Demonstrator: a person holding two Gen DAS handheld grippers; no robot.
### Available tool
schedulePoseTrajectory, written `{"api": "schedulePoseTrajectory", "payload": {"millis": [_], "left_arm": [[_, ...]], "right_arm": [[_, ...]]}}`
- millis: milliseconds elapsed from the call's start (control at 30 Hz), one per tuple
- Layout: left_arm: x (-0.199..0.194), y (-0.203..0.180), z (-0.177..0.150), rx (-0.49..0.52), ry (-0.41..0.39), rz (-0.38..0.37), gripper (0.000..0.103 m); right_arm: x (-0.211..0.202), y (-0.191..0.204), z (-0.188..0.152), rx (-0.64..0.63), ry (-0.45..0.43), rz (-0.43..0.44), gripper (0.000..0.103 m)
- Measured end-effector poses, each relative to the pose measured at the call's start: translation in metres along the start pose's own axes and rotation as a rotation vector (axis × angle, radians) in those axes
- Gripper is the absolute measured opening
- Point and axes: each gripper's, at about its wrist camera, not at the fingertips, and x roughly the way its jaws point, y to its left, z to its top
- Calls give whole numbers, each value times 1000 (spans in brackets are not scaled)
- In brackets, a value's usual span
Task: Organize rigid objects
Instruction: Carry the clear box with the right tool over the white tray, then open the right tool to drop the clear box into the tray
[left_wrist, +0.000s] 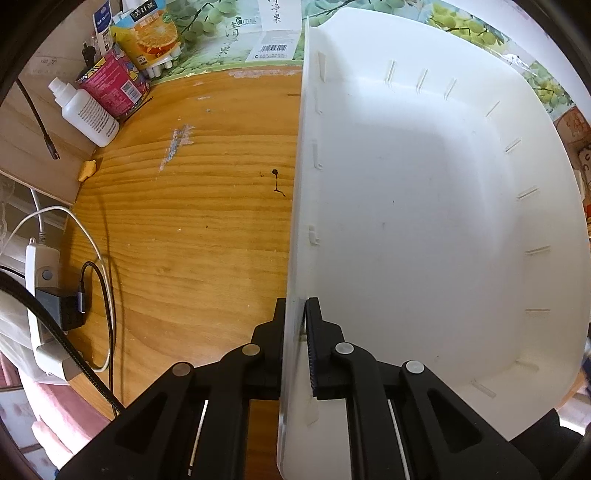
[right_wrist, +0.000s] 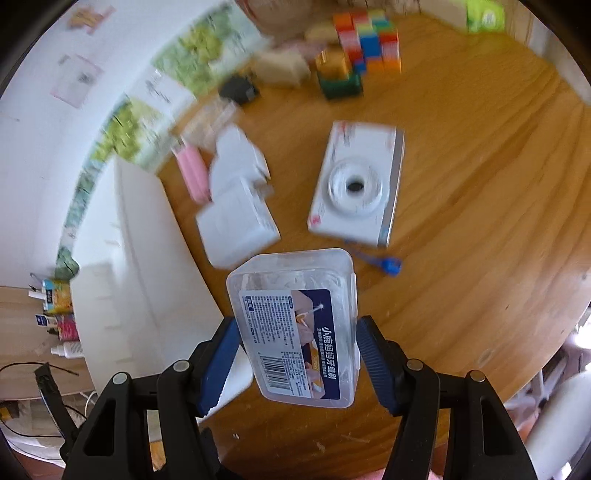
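Observation:
My left gripper (left_wrist: 295, 317) is shut on the left rim of a large empty white plastic bin (left_wrist: 424, 206) on the wooden table. The same bin (right_wrist: 147, 258) shows at the left of the right wrist view. My right gripper (right_wrist: 295, 347) is shut on a clear plastic floss-pick box (right_wrist: 295, 325) with a blue label, held above the table just right of the bin. On the table beyond lie a white camera box (right_wrist: 356, 184), two white chargers (right_wrist: 236, 206), a pink item (right_wrist: 192, 173), a blue pick (right_wrist: 389, 264) and coloured cubes (right_wrist: 365, 40).
In the left wrist view a white bottle (left_wrist: 86, 110), a pink can (left_wrist: 114, 85) and a juice carton (left_wrist: 151, 35) stand at the far left corner. A power strip (left_wrist: 44, 314) with cables lies at the table's left edge. A fruit-print board (left_wrist: 236, 33) backs the table.

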Motion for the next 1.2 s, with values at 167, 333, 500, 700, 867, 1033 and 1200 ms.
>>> {"api": "schedulePoseTrajectory", "payload": {"millis": [167,333,500,700,867,1033,1200], "left_arm": [[-4,1,-4,-3,-8,-9,10],[-9,2,-9,-12,-12,-32,10],[-8,3,-8,-14,-12,-35,10],[-8,7,-11,-33,-9,-55,10],[-8,11,-12,-59,-8,-71,13],[-8,14,-13,-74,-8,-87,13],[-8,13,-12,-75,-6,-90,13]], "right_arm": [[-37,15,1,-97,-205,47,66],[-48,43,8,-206,-334,113,66],[-56,67,1,-323,-385,218,66],[-57,107,-16,-534,-358,310,66],[-47,142,-32,-687,-294,340,66],[-33,163,-48,-761,-221,360,66],[-24,173,-54,-800,-167,370,67]]}}
